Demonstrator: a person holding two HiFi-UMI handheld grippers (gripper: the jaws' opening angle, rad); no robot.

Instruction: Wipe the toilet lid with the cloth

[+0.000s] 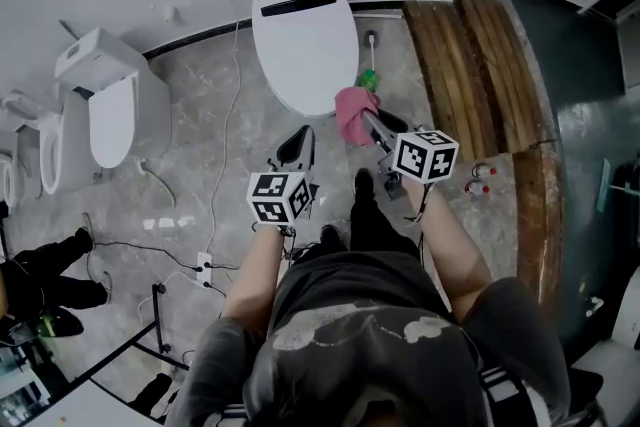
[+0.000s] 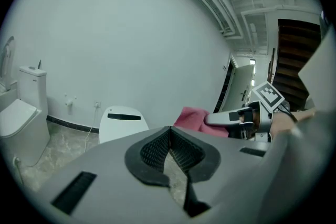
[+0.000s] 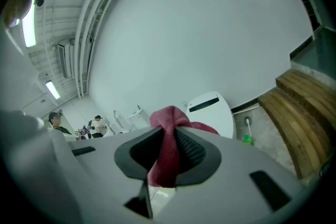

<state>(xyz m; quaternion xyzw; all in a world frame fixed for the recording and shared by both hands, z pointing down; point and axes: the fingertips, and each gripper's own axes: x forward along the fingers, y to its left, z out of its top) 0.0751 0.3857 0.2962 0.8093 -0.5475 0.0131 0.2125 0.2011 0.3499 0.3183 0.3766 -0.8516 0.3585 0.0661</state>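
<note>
**Holding the pink cloth (image 1: 354, 111) in front of the white toilet lid (image 1: 305, 35)**

Reaching forward with both forearms, side by side, and pointing both grippers a little downward toward the lid. Pinching the cloth with the right gripper (image 1: 368, 121), jaws pressed on a bunched fold, the rest hanging below the pads. Seen from the head view just at the lid's near edge, beside a green brush (image 1: 368, 78); cannot tell if touching. Pressing the left gripper (image 1: 299, 137) fully together, with nothing between its pads. Carrying black-and-white square markers on both cubes. Showing a dark strip on the lid, too small to read.
</note>
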